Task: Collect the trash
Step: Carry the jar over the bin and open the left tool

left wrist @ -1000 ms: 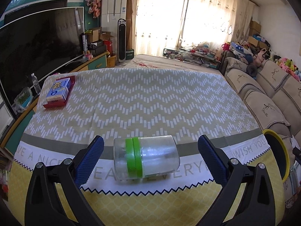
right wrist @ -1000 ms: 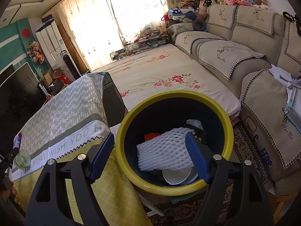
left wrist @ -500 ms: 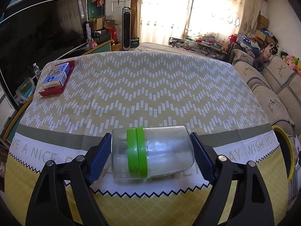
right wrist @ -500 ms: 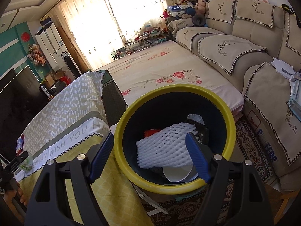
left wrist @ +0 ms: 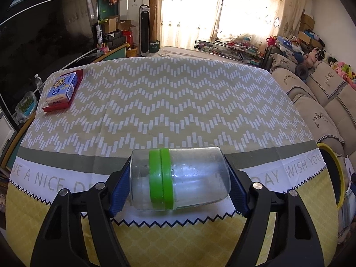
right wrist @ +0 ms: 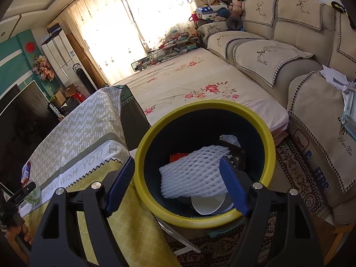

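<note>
A clear jar with a green band point(left wrist: 178, 178) lies on its side on the tablecloth near the front edge. My left gripper point(left wrist: 179, 184) is shut on the jar, with its blue pads pressed against both ends. My right gripper point(right wrist: 175, 182) is open and empty, above the yellow-rimmed trash bin point(right wrist: 270, 146) beside the table. The bin holds a white foam net point(right wrist: 191, 173), a white bowl and other trash. The jar and left gripper show faintly at the far left of the right wrist view point(right wrist: 33, 193).
A blue box on a red tray point(left wrist: 62, 89) sits at the table's far left corner. The bin's rim point(left wrist: 333, 173) shows at the table's right edge. A sofa point(right wrist: 311, 84) and a low flowered bed point(right wrist: 189, 84) lie beyond the bin.
My left gripper moved forward around the jar and closed on its ends. My right gripper stayed open above the bin.
</note>
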The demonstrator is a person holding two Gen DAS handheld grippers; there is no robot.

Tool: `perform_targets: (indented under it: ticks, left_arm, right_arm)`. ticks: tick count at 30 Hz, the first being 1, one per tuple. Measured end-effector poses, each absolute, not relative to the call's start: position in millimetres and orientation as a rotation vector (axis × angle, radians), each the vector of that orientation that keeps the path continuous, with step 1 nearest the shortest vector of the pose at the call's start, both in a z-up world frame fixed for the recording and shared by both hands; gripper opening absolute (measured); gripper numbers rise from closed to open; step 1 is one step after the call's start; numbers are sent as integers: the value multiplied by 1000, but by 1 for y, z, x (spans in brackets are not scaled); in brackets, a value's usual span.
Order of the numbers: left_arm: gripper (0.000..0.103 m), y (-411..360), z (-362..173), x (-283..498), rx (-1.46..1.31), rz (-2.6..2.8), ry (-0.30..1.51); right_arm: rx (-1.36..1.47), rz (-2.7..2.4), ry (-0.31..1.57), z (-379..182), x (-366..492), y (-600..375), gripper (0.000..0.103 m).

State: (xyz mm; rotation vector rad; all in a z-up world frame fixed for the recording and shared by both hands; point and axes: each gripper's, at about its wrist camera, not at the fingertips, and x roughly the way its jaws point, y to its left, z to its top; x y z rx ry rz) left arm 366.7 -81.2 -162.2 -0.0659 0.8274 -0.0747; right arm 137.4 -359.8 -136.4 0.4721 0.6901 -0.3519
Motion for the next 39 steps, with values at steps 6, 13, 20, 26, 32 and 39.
perform_targets:
  ticks: [6, 13, 20, 26, 32, 39]
  left_arm:
    - [75, -115, -137, 344, -14, -164, 795]
    - [75, -194, -103, 320, 48, -357, 762]
    - [75, -301, -86, 307, 128, -561, 739]
    - [75, -391, -93, 299, 204, -699, 745]
    - [75, -463, -114, 311, 244, -755, 774]
    - [84, -486, -142, 343, 246, -686, 858]
  right_arm:
    - [497, -349, 662, -133, 128, -368, 74]
    - [504, -404, 594, -120, 99, -391, 74]
    - [506, -516, 534, -113, 57, -428, 76]
    - [564, -584, 517, -120, 22, -466, 76]
    - [587, -615, 512, -123, 4, -483, 77]
    - [580, -586, 518, -120, 9, -477, 77]
